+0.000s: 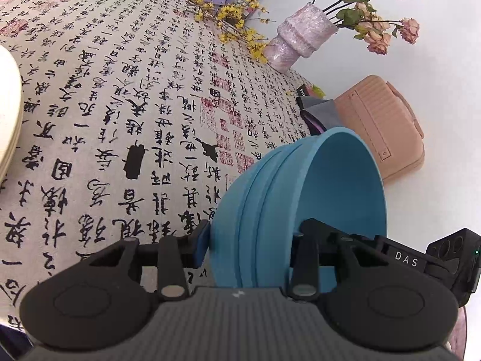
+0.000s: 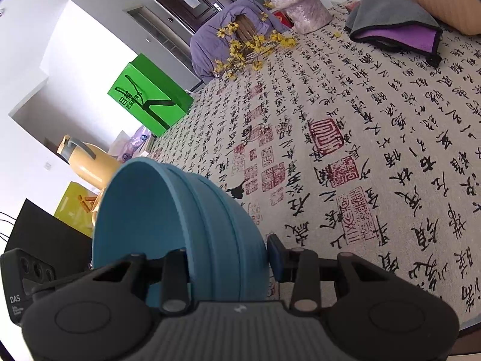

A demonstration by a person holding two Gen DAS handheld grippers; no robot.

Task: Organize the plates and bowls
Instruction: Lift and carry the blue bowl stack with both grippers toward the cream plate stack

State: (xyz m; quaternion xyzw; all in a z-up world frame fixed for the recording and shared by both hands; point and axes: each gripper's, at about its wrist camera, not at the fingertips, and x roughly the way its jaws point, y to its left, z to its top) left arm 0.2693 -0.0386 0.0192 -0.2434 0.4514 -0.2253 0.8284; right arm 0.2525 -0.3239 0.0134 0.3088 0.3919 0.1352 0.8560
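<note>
Jaws, both grippers: clamped across blue bowl walls. Left gripper (image 1: 251, 248) holds stacked bowls (image 1: 300, 198) sideways above calligraphy tablecloth (image 1: 120, 105); right gripper (image 2: 228, 260) likewise holds bowl stack (image 2: 180, 216). Carried by wall, presumably for restacking. Cream plates (image 1: 9, 114) at left edge.

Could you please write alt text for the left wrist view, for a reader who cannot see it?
The left gripper clamps the rim of a blue bowl, held tilted above a table covered in calligraphy-print cloth. Beyond stand a pink vase of dried roses and a pink case.
</note>
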